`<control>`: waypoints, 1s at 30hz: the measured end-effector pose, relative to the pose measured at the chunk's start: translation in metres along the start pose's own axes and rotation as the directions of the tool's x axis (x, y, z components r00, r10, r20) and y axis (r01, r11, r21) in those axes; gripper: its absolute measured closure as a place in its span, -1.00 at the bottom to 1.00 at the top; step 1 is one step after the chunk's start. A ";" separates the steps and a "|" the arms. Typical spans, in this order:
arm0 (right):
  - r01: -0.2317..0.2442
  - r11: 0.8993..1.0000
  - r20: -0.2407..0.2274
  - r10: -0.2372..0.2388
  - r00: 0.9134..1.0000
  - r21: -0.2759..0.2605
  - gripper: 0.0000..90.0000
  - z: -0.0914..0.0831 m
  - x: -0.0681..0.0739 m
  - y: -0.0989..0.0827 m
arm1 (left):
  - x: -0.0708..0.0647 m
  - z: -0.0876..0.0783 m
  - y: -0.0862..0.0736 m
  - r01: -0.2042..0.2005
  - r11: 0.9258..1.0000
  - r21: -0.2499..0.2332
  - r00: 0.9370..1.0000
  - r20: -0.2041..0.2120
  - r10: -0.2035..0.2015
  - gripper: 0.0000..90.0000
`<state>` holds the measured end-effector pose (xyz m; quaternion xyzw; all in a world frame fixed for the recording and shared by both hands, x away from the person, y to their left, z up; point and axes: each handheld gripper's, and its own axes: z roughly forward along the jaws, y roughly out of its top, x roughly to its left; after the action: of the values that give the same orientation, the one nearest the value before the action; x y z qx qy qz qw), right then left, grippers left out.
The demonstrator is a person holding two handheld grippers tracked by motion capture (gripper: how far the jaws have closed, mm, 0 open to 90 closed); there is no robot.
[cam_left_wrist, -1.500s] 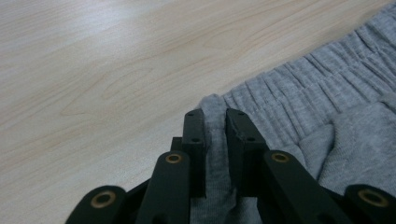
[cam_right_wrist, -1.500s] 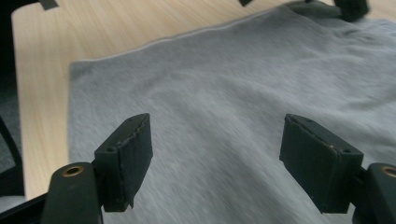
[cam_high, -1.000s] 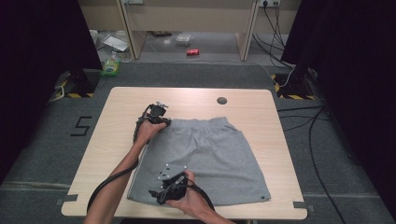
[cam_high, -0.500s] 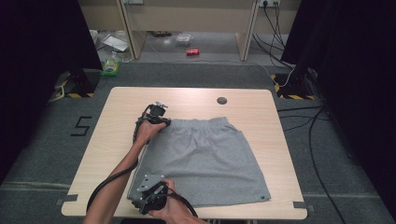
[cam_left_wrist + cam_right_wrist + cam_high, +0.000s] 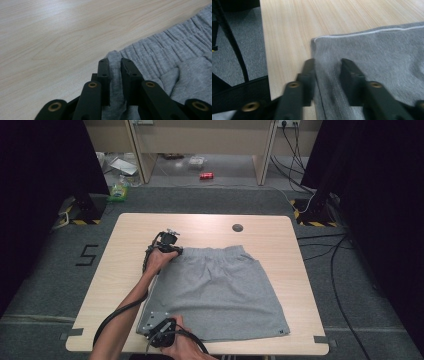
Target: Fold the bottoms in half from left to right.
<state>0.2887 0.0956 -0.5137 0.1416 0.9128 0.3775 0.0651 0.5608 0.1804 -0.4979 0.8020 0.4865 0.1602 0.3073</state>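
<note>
Right gripper has slid leftward to the lower-left hem corner of the grey shorts, jaws just closing astride blurred cloth; contact unclear. Left gripper pinches the waistband corner. Shorts lie flat at frame centre on the table.

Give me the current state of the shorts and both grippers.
Shorts: spread flat on the table, waistband at the far side, hem toward the person.
Left gripper: shut on the waistband corner, cloth pinched between the jaws.
Right gripper: jaws have just been closing, astride the shorts' near-left side edge; pads not clearly pressing the cloth yet.
</note>
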 end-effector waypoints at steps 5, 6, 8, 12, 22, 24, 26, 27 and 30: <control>-0.032 0.999 -0.014 0.032 0.999 -0.006 0.87 -0.002 -0.003 -0.003 | 0.000 0.000 0.000 0.004 1.000 0.002 1.000 0.000 -0.004 0.73; -0.043 0.999 -0.022 0.042 0.999 -0.010 0.89 -0.002 -0.004 -0.003 | 0.000 0.000 0.000 0.005 1.000 0.002 1.000 -0.001 -0.004 0.73; -0.042 0.999 -0.033 0.042 0.999 -0.008 0.90 -0.004 -0.005 -0.004 | 0.001 -0.001 0.001 0.016 1.000 0.000 1.000 0.004 -0.016 0.76; -0.044 0.999 -0.037 0.043 0.998 -0.025 0.91 -0.010 -0.007 -0.004 | 0.004 -0.003 0.002 0.035 0.999 0.000 0.999 0.020 -0.035 0.81; -0.078 0.990 -0.045 0.073 0.996 -0.120 0.92 -0.059 -0.020 -0.010 | 0.001 -0.019 0.018 0.051 0.998 -0.019 0.998 0.036 -0.051 0.85; -0.087 0.984 -0.029 0.084 0.996 -0.156 0.92 -0.081 -0.026 -0.015 | -0.004 -0.027 0.029 0.054 0.998 -0.034 0.997 0.053 -0.052 0.85; -0.098 0.981 -0.025 0.095 0.995 -0.167 0.92 -0.089 -0.029 -0.017 | -0.006 -0.029 0.032 0.052 0.998 -0.037 0.997 0.057 -0.050 0.85; -0.129 0.973 -0.021 0.127 0.992 -0.192 0.92 -0.103 -0.035 -0.023 | -0.010 -0.034 0.039 0.040 0.998 -0.044 0.998 0.055 -0.038 0.86; -0.153 0.962 -0.008 0.155 0.988 -0.226 0.92 -0.123 -0.041 -0.032 | -0.018 -0.040 0.048 0.033 0.998 -0.055 0.998 0.059 -0.030 0.86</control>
<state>0.2931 -0.0214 -0.4489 0.2054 0.8499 0.4821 0.0557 0.5634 0.1621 -0.4357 0.7895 0.4854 0.1455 0.3462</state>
